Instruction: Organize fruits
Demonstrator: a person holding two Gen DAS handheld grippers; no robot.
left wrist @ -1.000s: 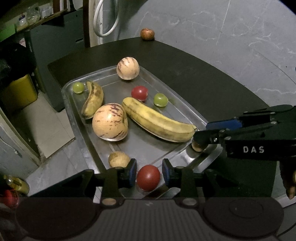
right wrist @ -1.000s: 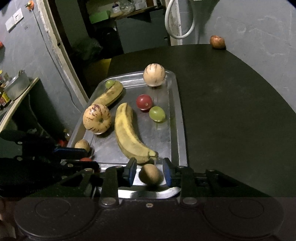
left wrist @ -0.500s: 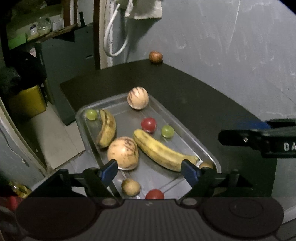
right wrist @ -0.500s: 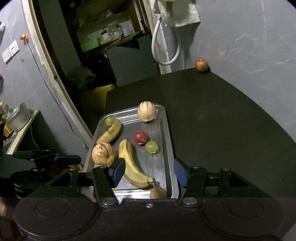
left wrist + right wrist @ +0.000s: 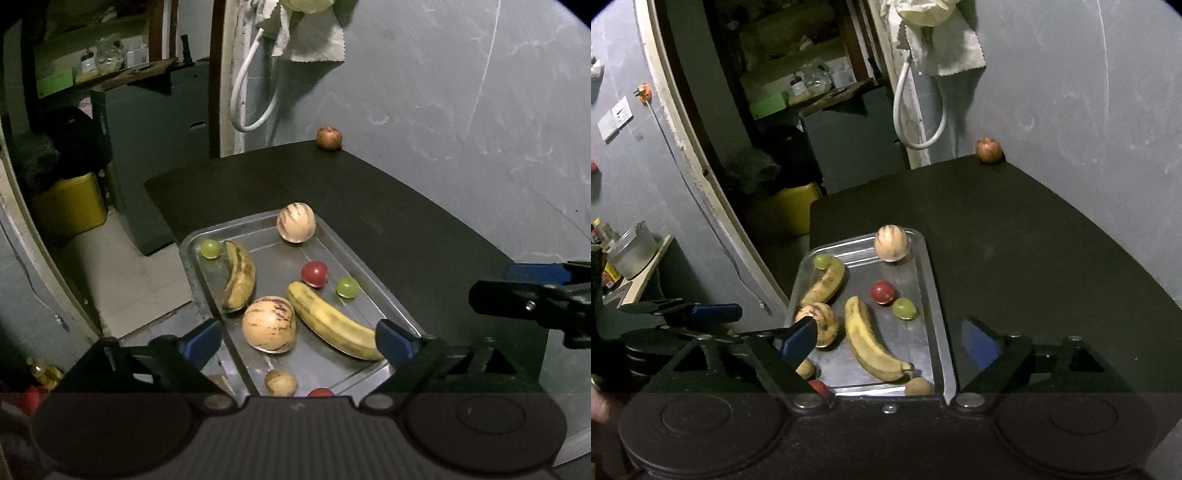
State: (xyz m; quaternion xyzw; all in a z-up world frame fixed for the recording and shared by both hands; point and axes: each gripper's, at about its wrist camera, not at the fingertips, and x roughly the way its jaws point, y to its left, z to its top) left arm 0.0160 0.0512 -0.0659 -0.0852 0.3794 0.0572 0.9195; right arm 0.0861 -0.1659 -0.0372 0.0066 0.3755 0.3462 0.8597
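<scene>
We held both grippers above the near end of the metal tray (image 5: 384, 301), which sat on the dark table (image 5: 406, 229) by its left edge. The left gripper (image 5: 299, 338) had just been opening; its blue pads stood far apart with nothing between them but the view down onto the fruit. The right gripper (image 5: 890, 338) had likewise just been spreading and gripped nothing.

Along the tray's near rim lay a red tomato (image 5: 319, 392) toward the left corner, a small brown fruit (image 5: 281, 382) beside it, and another brown fruit (image 5: 918, 386) in the right near corner, touching the tip of the long banana (image 5: 332, 323). That banana ran diagonally up the middle. Just left of it sat a large striped melon (image 5: 268, 324). A shorter, spotted banana (image 5: 240, 280) curved along the left rim, with a green grape (image 5: 209, 248) at its far tip in the far left corner. A smaller striped melon (image 5: 296, 222) rested against the far rim. In the middle, a second tomato (image 5: 314, 274) and a second grape (image 5: 347, 287) lay close together (whether they touched, we could not tell).

One reddish-brown fruit (image 5: 329, 137) remained outside the tray, at the table's far right corner against the grey wall (image 5: 461, 110).
</scene>
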